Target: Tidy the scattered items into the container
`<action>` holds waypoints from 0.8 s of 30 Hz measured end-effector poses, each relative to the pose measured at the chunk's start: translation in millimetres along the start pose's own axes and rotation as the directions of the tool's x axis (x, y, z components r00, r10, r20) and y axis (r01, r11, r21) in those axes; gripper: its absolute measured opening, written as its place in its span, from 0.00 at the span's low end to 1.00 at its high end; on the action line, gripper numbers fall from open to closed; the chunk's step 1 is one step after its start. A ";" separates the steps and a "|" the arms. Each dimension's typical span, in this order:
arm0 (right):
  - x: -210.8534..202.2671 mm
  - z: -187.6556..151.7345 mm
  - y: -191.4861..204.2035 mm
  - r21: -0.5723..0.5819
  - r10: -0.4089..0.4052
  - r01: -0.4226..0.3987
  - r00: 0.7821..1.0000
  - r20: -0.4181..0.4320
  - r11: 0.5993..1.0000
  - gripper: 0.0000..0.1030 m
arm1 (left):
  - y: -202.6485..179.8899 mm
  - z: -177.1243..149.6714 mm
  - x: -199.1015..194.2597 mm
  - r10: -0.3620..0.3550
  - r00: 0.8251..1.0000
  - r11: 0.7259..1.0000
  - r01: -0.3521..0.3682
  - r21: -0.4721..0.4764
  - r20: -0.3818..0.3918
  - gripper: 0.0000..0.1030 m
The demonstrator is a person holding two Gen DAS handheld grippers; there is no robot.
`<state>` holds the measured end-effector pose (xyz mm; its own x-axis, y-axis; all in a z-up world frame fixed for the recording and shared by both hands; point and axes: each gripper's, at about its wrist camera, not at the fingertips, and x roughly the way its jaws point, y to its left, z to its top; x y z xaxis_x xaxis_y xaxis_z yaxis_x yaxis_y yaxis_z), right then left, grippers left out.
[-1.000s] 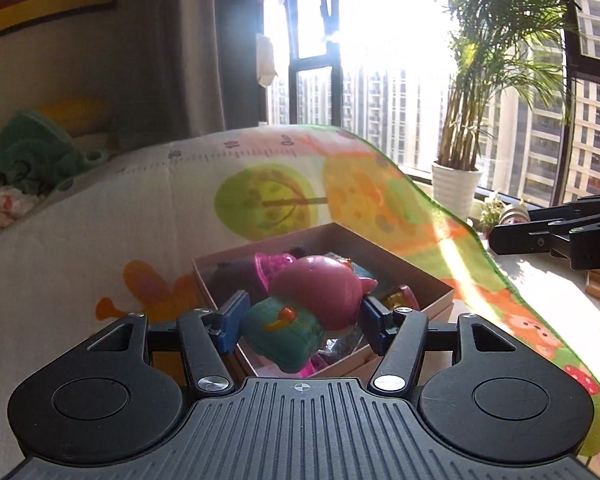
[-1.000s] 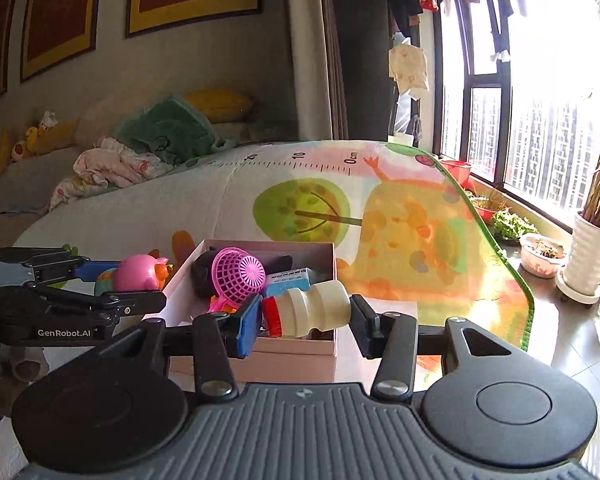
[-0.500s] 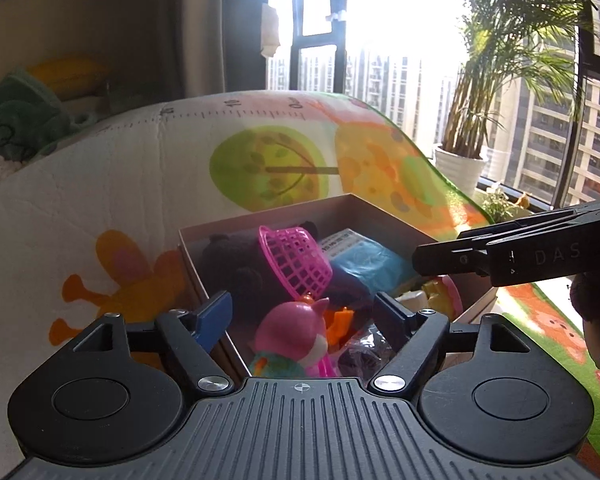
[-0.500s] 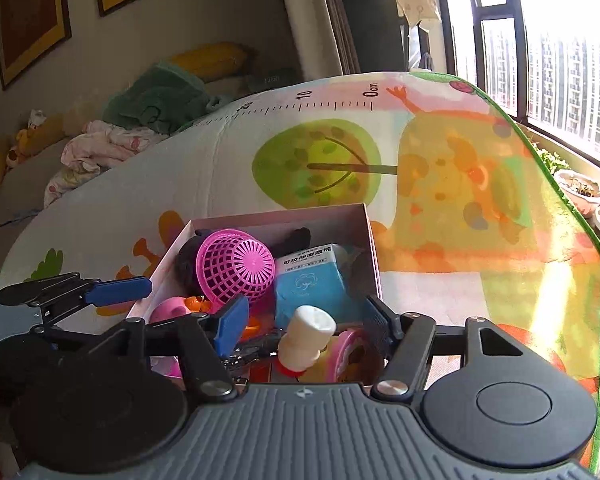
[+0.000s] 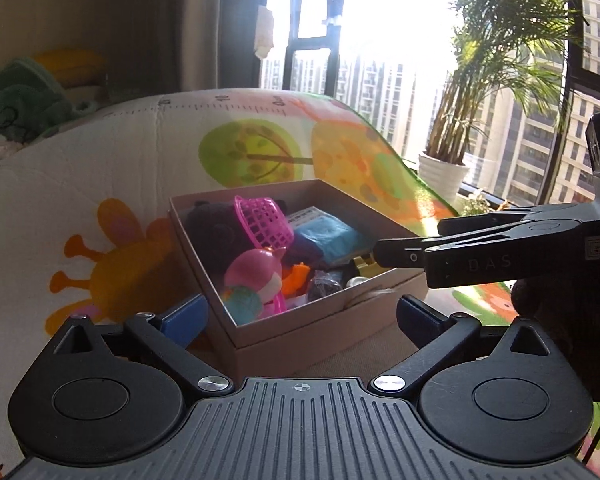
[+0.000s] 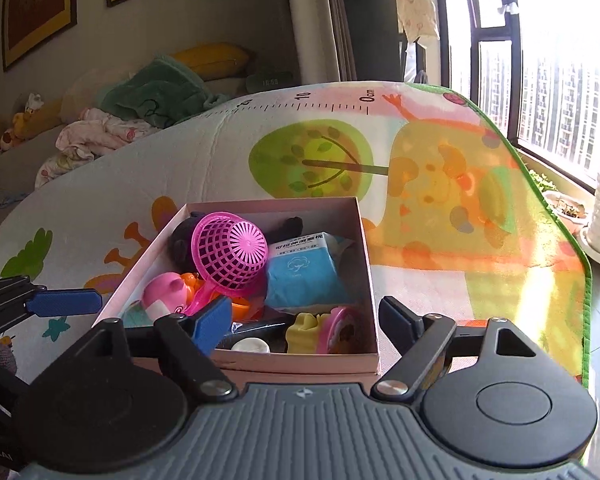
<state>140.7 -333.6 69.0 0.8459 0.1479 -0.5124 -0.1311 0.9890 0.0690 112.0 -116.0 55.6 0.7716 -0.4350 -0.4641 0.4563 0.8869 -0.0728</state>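
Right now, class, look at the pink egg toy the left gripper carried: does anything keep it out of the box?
Nothing visible does. The pink egg toy already lies inside the box; the left gripper is opening, empty.

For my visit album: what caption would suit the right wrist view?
Right gripper, jaws opening and empty, above a cardboard box of toys, including a pink mesh basket and a blue pack.

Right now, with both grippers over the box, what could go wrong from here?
The left gripper and right gripper crowd one box, jaws opening with nothing between them; pulling out carelessly could knock them together. The pink mesh basket sits high on the pile and might snag or tip out.
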 end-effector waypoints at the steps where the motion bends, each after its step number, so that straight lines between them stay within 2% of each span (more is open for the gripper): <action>1: -4.9 -5.5 3.7 -0.018 -0.003 0.003 1.000 0.011 1.000 0.89 | 0.1 -5.5 -3.0 0.038 0.999 0.999 -0.038 -0.004 0.007 1.00; 3: -11.8 -18.0 11.5 -0.043 0.003 -0.003 1.000 0.006 0.999 0.99 | 1.9 -17.0 -5.3 0.131 0.991 0.991 -0.131 -0.005 -0.026 1.00; 5: -14.4 -35.0 21.0 -0.061 0.003 -0.004 1.000 -0.014 0.998 1.00 | 6.6 -26.5 -2.9 0.191 0.978 0.981 -0.193 -0.022 -0.085 1.00; 7: -11.3 -48.7 29.6 -0.089 -0.028 0.024 0.999 -0.036 0.996 1.00 | 12.5 -37.2 1.0 0.259 0.956 0.962 -0.268 -0.052 -0.141 1.00; 10: 2.4 -63.2 34.4 -0.106 -0.064 0.054 0.994 -0.091 0.993 1.00 | 14.4 -47.2 6.7 0.346 0.926 0.933 -0.357 -0.052 -0.154 1.00; 12: 13.8 -61.9 31.8 -0.101 -0.071 0.054 0.984 -0.164 0.993 1.00 | 12.1 -46.5 9.4 0.359 0.920 0.928 -0.370 -0.042 -0.159 1.00; 14: 20.2 -62.3 26.7 -0.070 -0.065 0.052 0.979 -0.193 0.996 1.00 | 10.1 -47.6 14.5 0.350 0.917 0.933 -0.359 -0.015 -0.189 1.00; 19: 18.8 -70.2 22.6 -0.037 -0.052 0.047 0.987 -0.154 0.998 1.00 | 19.8 -48.9 14.5 0.306 0.928 0.941 -0.328 -0.082 -0.211 1.00; 24: 18.2 -71.6 21.8 -0.032 -0.051 0.047 0.989 -0.142 0.998 1.00 | 16.5 -49.5 14.5 0.311 0.927 0.940 -0.332 -0.075 -0.212 1.00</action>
<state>116.2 -310.1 -0.1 0.7697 0.0948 -0.6313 -0.1077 0.9940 0.0180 108.8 -100.0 3.9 0.7629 -0.0945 -0.6396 0.1393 0.9900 0.0199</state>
